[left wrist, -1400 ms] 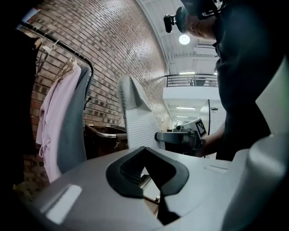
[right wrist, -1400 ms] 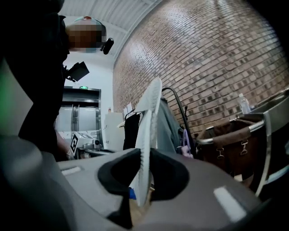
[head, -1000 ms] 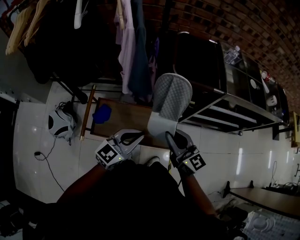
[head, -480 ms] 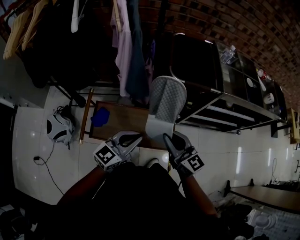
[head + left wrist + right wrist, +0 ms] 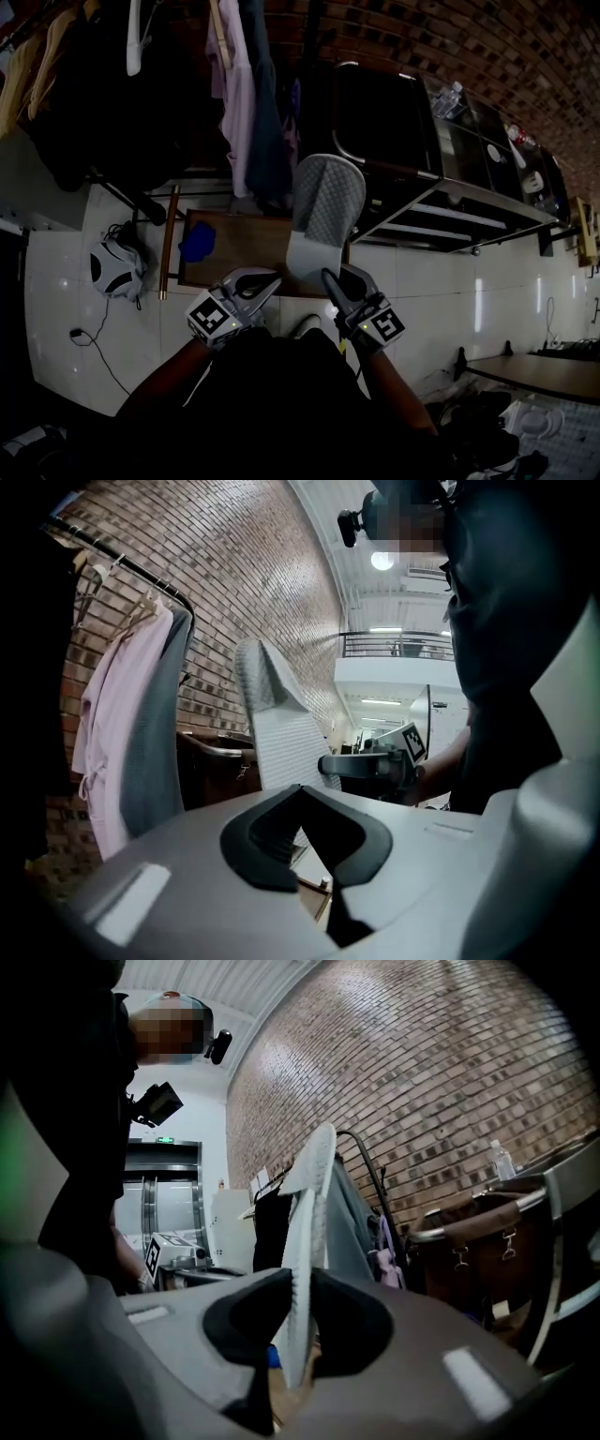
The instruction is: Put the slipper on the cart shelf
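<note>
Head view: the right gripper clamps the grey slipper by its near end, with its long axis pointing far. The cart shelf lies just right of it. The left gripper is closed and empty alongside. Only the right gripper view shows the sole edge-on between the pads.

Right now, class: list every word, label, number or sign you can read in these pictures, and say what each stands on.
No text can be read.
Green sign: too small to read.
Label on the bottle: too blurred.
Marker cubes: square patterns only, no letters.
</note>
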The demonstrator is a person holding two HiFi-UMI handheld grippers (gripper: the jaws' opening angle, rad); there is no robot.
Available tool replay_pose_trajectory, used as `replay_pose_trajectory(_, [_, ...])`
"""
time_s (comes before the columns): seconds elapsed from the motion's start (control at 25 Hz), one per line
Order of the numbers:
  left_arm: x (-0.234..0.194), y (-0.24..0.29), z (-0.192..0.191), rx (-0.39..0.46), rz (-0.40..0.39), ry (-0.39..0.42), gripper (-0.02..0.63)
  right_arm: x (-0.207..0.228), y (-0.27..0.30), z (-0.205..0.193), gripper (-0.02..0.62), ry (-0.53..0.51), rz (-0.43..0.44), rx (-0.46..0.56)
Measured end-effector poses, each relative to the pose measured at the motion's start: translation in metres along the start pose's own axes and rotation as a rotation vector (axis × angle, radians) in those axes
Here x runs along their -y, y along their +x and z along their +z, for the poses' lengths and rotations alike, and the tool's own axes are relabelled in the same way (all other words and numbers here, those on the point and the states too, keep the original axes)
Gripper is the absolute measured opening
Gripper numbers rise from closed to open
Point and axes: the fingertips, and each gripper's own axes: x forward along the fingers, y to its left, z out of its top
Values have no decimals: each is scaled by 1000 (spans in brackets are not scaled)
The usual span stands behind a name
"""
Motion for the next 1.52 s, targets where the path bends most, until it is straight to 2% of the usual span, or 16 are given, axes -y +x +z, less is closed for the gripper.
replay_pose_trajectory(0.36, [-18, -2, -5, -1, -88, 13, 3, 2, 14, -7, 64, 31, -105, 3])
replay_pose_trajectory(0.52, [-18, -1, -12, 1, -135, -12, 3, 1, 15, -16, 64, 42, -152, -16])
replay_pose_trajectory(0.72, [-15, 4, -20, -4, -144, -15, 3, 6, 11, -24, 64, 55, -171, -21])
replay_pose_trajectory(1.04, [16, 41, -11, -18, -116, 8, 3, 34, -30, -17, 64, 56, -140, 6])
replay_pose_trajectory(1.28, [74, 101, 0, -9, -64, 69, 3, 65, -93, -7, 64, -22, -71, -8])
replay_pose_trajectory(1.4, [108, 137, 7, -7, -27, 63, 3, 82, -132, -2, 64, -36, -30, -8])
replay_pose_trajectory(1.52, [137, 172, 8, -14, 4, 55, 3, 103, -170, 0, 64, -5, 1, 4])
